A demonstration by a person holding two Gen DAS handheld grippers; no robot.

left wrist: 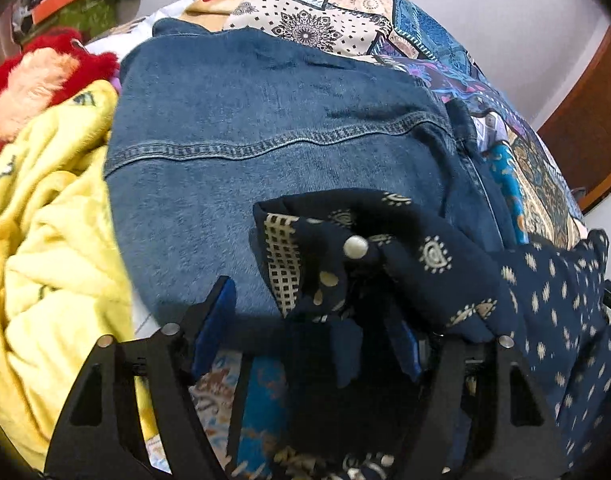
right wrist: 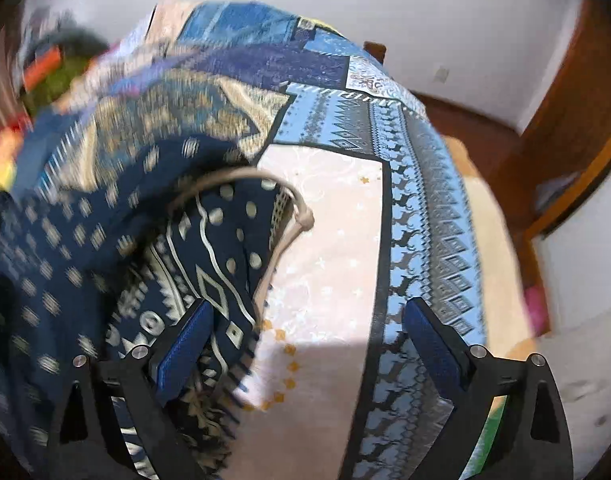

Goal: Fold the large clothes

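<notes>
A navy patterned garment [left wrist: 385, 248] is bunched between the parted fingers of the left gripper [left wrist: 317, 320]; whether it is clamped cannot be told. A denim jacket [left wrist: 273, 120] lies just beyond, a yellow blanket [left wrist: 45, 220] beside it. The right gripper [right wrist: 305, 320] is held wide over the patchwork bedspread [right wrist: 425, 200], the garment's fringed edge touching its left finger [right wrist: 185, 348].

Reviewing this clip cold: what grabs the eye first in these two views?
The navy printed garment with its white button, bunched between the left gripper fingers, in front of the blue denim jacket. Bright yellow fabric lies left of the denim. In the right view, the right gripper gapes over the patchwork bedspread.
</notes>
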